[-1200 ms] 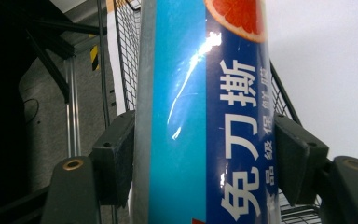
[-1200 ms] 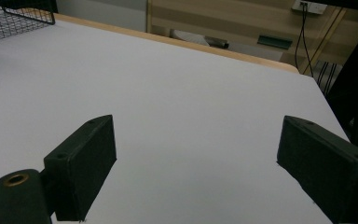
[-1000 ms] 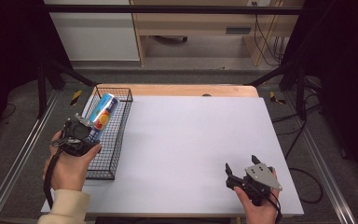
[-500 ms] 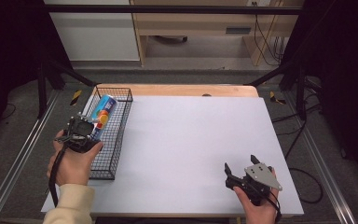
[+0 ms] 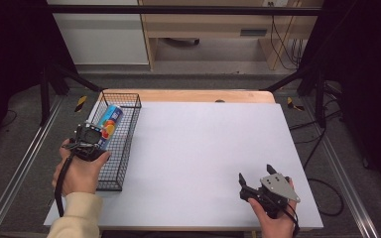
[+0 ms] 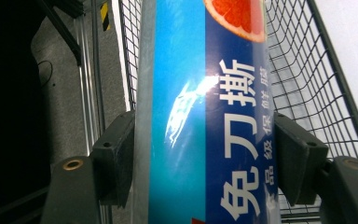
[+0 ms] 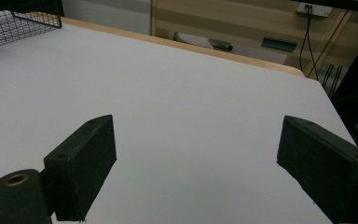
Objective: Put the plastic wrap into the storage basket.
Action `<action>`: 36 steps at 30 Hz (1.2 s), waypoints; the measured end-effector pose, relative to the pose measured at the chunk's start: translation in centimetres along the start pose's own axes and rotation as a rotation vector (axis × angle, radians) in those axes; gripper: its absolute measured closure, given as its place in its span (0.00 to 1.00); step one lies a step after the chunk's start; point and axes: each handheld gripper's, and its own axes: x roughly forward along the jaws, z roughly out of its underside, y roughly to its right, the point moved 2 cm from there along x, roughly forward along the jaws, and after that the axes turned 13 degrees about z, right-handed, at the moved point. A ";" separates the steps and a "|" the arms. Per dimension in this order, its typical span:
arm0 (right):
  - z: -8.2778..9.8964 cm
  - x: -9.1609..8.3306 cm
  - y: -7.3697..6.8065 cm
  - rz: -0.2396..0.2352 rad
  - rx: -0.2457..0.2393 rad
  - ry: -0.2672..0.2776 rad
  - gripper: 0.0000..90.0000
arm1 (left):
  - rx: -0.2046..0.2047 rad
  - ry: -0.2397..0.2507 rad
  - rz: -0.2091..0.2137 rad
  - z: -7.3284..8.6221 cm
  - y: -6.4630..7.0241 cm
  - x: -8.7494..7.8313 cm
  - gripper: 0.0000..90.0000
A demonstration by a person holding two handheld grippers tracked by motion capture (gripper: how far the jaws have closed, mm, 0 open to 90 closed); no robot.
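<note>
Blue roll box (image 6: 205,116) pinched across its width in my left gripper (image 5: 90,141), above wire basket (image 5: 129,148) at table's 9 o'clock. I keep box level, lower slowly, clear rim. Right gripper (image 5: 250,184) spread, idle at 5 o'clock.

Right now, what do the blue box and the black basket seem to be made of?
The blue box looks like glossy printed cardboard or film-coated paper: a bright glare sits on its flat face beside printed characters. I cannot tell which.
The black basket looks like thin metal wire with a dark, matt coating: an open square grid, see-through to the table.
</note>
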 end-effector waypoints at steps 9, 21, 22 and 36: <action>0.0 0.0 -0.1 -0.002 -0.002 -0.002 0.13 | 0.013 -0.052 -0.005 -0.4 0.1 0.9 0.36; 0.0 0.1 0.0 -0.006 -0.004 -0.004 0.13 | 0.053 -0.140 -0.027 -0.4 0.5 2.4 0.36; 0.0 0.1 0.0 -0.005 -0.004 -0.005 0.13 | 0.053 -0.143 -0.027 -0.4 0.6 2.5 0.36; 0.1 0.2 0.0 -0.006 -0.002 -0.011 0.13 | 0.078 -0.195 -0.022 -0.7 0.7 3.2 0.36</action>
